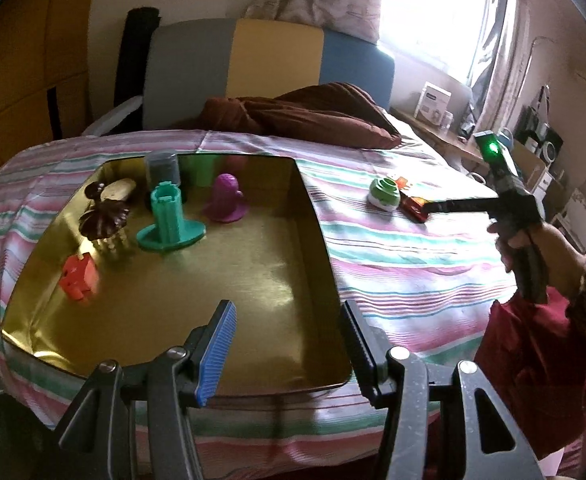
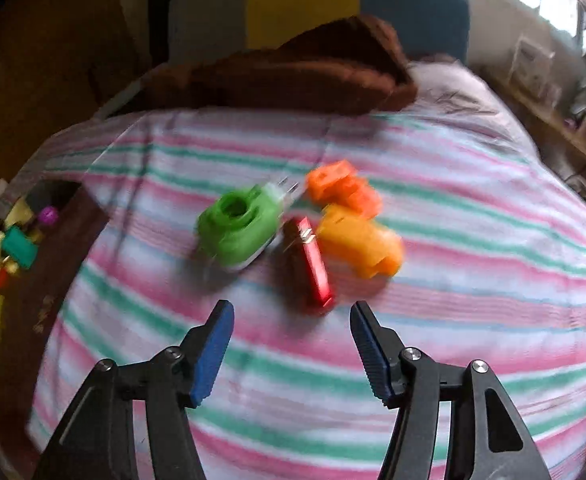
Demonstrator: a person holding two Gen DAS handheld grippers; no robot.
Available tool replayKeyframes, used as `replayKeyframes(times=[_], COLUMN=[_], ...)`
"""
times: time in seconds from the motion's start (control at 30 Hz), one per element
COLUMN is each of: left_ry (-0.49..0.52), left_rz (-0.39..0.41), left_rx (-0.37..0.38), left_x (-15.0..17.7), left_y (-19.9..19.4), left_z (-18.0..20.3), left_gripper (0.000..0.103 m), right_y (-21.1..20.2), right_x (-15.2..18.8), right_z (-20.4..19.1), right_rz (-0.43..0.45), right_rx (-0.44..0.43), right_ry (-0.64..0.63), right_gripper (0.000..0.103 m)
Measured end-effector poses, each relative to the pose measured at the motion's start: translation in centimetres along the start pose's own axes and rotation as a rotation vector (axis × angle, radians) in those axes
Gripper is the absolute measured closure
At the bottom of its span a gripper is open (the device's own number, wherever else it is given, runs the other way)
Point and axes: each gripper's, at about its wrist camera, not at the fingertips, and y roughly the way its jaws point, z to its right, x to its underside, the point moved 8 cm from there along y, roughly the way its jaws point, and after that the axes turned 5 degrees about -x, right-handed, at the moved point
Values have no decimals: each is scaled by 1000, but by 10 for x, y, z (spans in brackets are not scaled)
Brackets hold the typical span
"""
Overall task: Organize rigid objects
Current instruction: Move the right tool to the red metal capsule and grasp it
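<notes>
Toys are split between a gold tray and the striped bed. Inside the tray, all toward its far-left part, stand a teal tower, a purple figure, a red-orange piece, a grey cylinder and dark brown pieces; its near half lies bare. Right of the tray, four pieces cluster touching: one green, two orange, one red. Left gripper hangs over the tray's near edge, jaws released and empty. Right gripper sits just short of the cluster, jaws parted, nothing between them.
</notes>
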Motion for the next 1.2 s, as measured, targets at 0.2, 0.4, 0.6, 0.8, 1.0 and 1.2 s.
replayKeyframes(times=[0.2,0.4,0.6,0.8,1.0,1.2], left_ry=[14,19,69,112,156,172], left_rz=[9,11,1,-2,-12,-59], left_rx=[-22,-37,5,82,120,104], left_x=[-3,-5,-12,-38,-64,-77], left_y=[-6,-9,-3,7,26,54], left_z=[-1,-2,23,64,106,130], left_gripper=[48,49,49,48,48,49], right_y=[42,57,38,25,26,33], right_x=[-20,-14,12,30,23,15], right_z=[13,14,24,32,33,29], right_rz=[-88,-125,-161,-126,-78,-88], right_rx=[46,27,-52,-115,-134,-79], right_ry=[68,136,183,265,273,215], right_gripper=[63,71,75,76,75,77])
